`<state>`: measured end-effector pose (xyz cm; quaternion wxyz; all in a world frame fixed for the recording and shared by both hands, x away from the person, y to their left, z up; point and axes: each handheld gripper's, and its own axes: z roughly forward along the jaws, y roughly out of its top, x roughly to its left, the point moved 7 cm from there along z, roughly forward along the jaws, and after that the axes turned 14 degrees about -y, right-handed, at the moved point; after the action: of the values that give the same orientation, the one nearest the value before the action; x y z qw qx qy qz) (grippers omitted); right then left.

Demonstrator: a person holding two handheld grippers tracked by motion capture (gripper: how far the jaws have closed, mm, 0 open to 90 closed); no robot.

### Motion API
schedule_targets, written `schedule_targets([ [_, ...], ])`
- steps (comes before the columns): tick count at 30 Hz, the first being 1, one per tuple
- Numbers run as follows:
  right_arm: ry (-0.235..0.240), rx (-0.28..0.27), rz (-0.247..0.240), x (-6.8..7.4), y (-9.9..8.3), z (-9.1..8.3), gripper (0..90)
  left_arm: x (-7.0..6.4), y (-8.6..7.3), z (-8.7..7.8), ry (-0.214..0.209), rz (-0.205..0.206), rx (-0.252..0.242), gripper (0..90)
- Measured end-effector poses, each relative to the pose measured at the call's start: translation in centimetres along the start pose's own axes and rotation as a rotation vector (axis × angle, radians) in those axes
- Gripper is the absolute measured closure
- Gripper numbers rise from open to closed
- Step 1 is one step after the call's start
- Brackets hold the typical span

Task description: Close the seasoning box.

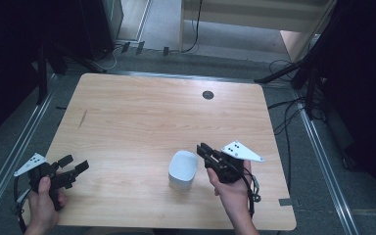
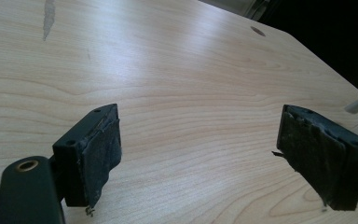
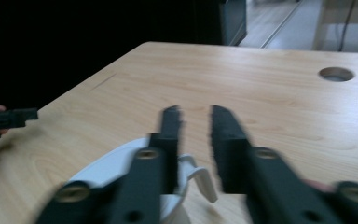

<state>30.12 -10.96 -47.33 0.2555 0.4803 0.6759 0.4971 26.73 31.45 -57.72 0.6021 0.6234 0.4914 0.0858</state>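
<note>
a: where is the white mug (image 1: 182, 169) sitting?

b: we are seeing it standing near the front edge of the wooden table (image 1: 147, 117), just left of the right gripper (image 1: 201, 148).

a: is that gripper pinching it?

b: no. in the right gripper view its jaws are hovering slightly parted above the mug's handle (image 3: 200, 179), with a narrow gap between them, gripping nothing.

a: and the left gripper (image 1: 76, 164)?

b: we are holding it at the table's front left corner, well apart from the mug, its jaws spread wide over bare wood.
</note>
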Motion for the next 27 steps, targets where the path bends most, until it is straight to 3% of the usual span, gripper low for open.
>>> schedule_targets([
  [3, -0.045, -0.020, -0.013, -1.0, 0.0, -0.3, 38.0, 0.0, 0.0, 0.1, 0.004, 0.005, 0.003, 13.6],
  [6, -0.055, -0.004, -0.018, -2.1, -0.3, -0.6, 28.8, 0.0, 0.0, 0.1, 0.012, 0.009, 0.007, 13.6],
  [21, -0.204, 0.008, 0.019, -9.4, -2.5, -2.5, 25.2, 0.0, -0.1, 0.2, 0.020, 0.015, 0.012, 13.6],
  [27, -0.274, 0.040, 0.039, -12.6, -4.5, -3.8, 25.3, 0.0, -0.1, 0.2, 0.023, 0.014, 0.013, 13.6],
])
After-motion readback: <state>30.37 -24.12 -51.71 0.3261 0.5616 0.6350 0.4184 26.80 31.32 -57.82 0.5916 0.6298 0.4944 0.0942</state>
